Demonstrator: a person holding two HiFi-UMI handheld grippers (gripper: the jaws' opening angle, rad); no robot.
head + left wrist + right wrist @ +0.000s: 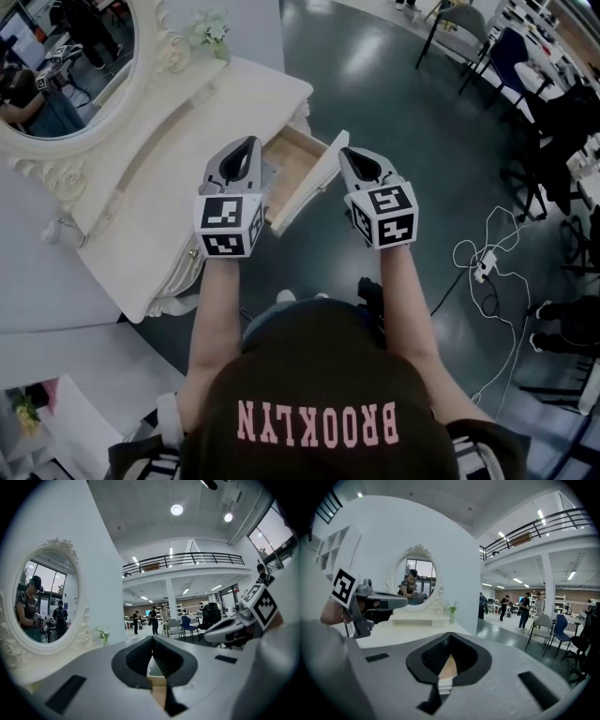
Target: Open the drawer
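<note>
Drawer already stands pulled out of the dressing table, wooden inside showing. Its white front panel runs diagonally, up-right to down-left in the head view.

Left gripper and right gripper sit either side of it, tips over the drawer. Neither touches it. It lies ahead of and below both sets of jaws, and neither hand is clearly nearer.

Both jaws are closed tip to tip with nothing gripped; only drawer wood shows behind them in each gripper view.

Forearms are out parallel, grippers near level, right tipped slightly down.

Judgement: opening looks done, no further pull needed.
</note>
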